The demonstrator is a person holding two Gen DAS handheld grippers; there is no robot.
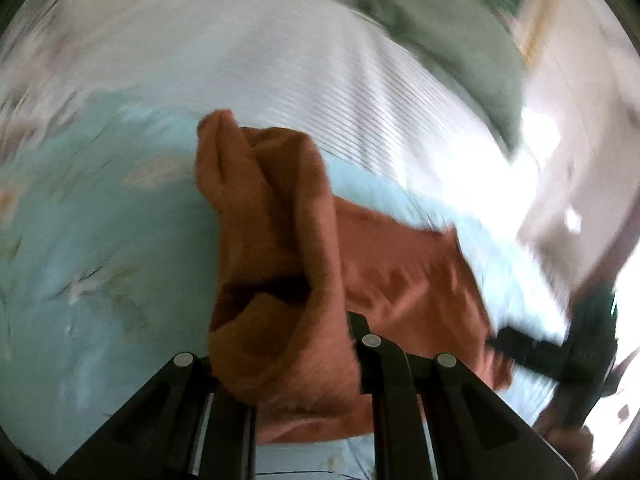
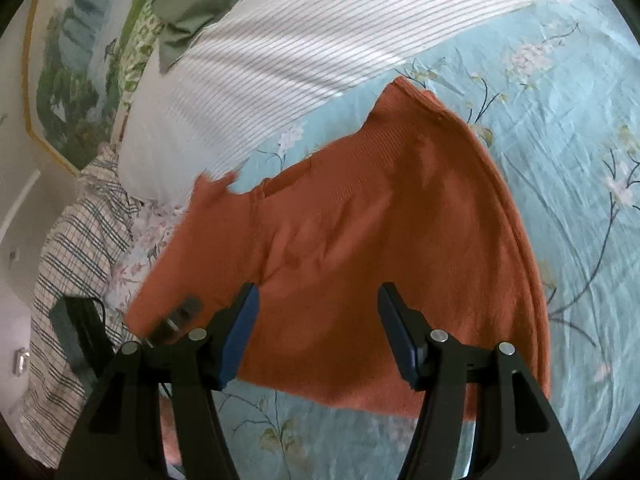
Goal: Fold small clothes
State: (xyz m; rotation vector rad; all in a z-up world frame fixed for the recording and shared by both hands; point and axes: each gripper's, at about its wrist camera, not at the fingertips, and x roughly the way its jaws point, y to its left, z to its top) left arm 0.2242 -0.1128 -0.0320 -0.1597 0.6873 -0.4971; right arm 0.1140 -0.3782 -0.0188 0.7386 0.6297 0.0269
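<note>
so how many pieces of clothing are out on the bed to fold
1: an orange knit garment spread on the floral sheet, one bunched end pinched in the left gripper. Others may lie outside both views.

Garment (image 2: 360, 240): spread on bed sheet (image 2: 560, 160), near its middle.
Pillow (image 2: 260, 60): behind garment, toward bed's head.

You have no readable text, label, brand, number or sign in either wrist view.
</note>
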